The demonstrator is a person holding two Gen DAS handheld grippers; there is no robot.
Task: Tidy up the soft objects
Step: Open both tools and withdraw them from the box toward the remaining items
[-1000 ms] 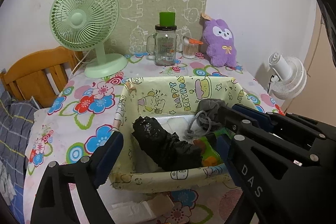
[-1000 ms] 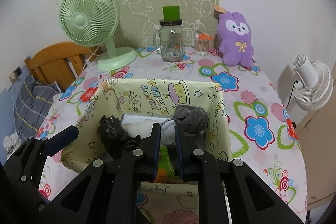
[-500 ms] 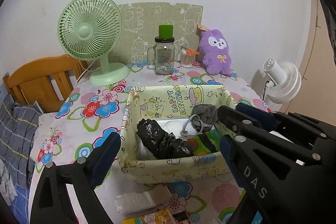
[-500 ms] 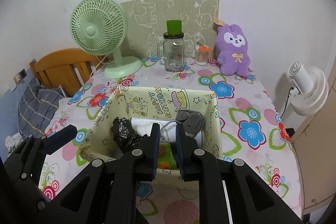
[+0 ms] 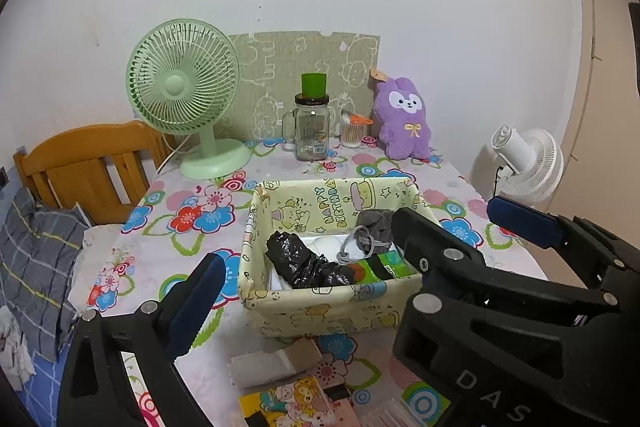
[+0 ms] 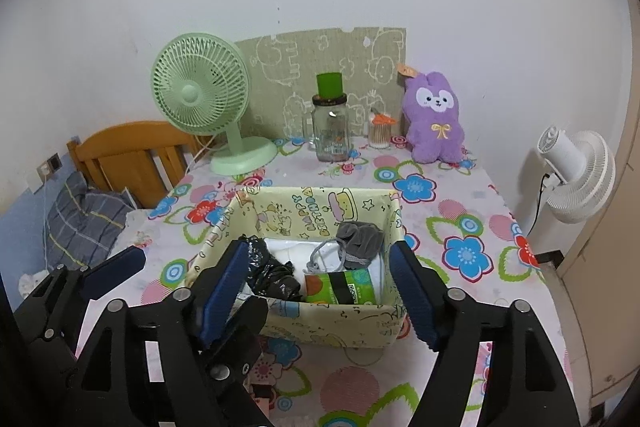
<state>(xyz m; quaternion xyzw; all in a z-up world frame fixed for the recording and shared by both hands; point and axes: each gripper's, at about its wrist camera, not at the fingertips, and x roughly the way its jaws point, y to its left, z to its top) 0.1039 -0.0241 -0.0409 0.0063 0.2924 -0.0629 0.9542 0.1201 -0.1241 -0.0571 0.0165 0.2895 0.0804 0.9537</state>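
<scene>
A yellow cartoon-print box [image 5: 320,301] [image 6: 340,323] stands on the flowered table. Inside lie a crumpled black bag [image 5: 304,263] [image 6: 272,273], a grey drawstring pouch [image 5: 376,227] [image 6: 360,239], a white item [image 6: 288,251] and a green packet [image 5: 388,263] [image 6: 340,287]. My left gripper [image 5: 304,299] hovers in front of the box, its jaws opening with nothing between them; its pad [image 6: 116,271] shows at the left of the right wrist view. My right gripper [image 6: 320,255] hangs just in front of and above the box's near edge, jaws opening and empty. A purple plush rabbit [image 5: 404,125] [image 6: 434,119] sits at the back.
At the back stand a green fan [image 5: 188,107], a glass jar with a green cap [image 5: 312,131] and a cotton-swab cup [image 5: 354,133]. A tissue pack [image 5: 264,367] and a colourful packet [image 5: 288,403] lie before the box. A wooden chair [image 5: 88,167] stands left, a white fan [image 5: 528,163] right.
Both grippers have drawn back and up from the box, which now looks smaller. The right gripper's jaws went from shut to wide apart. The items in front of the box came into view.
</scene>
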